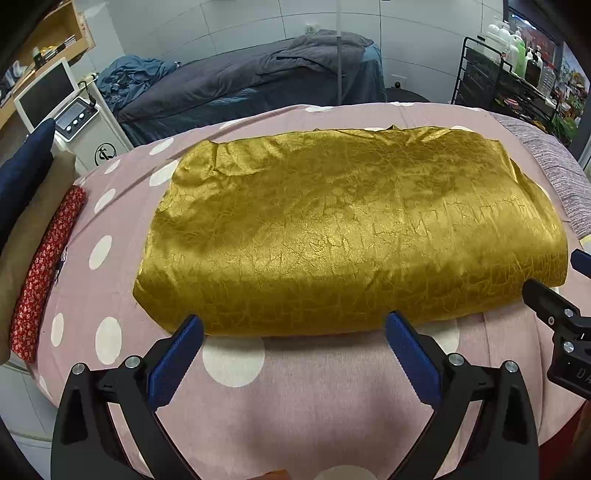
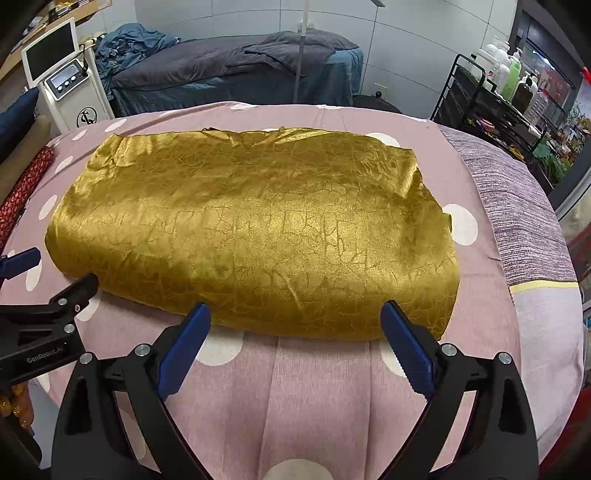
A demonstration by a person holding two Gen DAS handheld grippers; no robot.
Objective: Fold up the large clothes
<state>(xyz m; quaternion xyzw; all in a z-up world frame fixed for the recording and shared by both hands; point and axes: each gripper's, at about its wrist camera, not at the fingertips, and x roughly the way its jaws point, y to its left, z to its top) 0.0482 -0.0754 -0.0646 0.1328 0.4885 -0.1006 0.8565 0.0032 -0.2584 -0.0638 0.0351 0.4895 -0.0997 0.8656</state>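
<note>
Folded gold cloth (image 1: 351,229), shiny and crackle-patterned, lying as a broad rectangle on the pink dotted bedcover (image 1: 314,387). Left gripper (image 1: 293,325) and right gripper (image 2: 295,314) gape wide, empty, at its near edge.

A bed covered in a pink sheet with white dots (image 1: 314,384) fills the foreground. Behind it a second bed is seen, spread with a grey blanket (image 1: 236,81), and a crumpled blue cloth (image 1: 129,77) is heaped at its left end. Left of that bed a white machine with a screen (image 2: 62,77) is stood. A black wire rack loaded with bottles (image 2: 495,96) is placed to its right. The wall behind is faced with pale tiles (image 1: 240,22).
</note>
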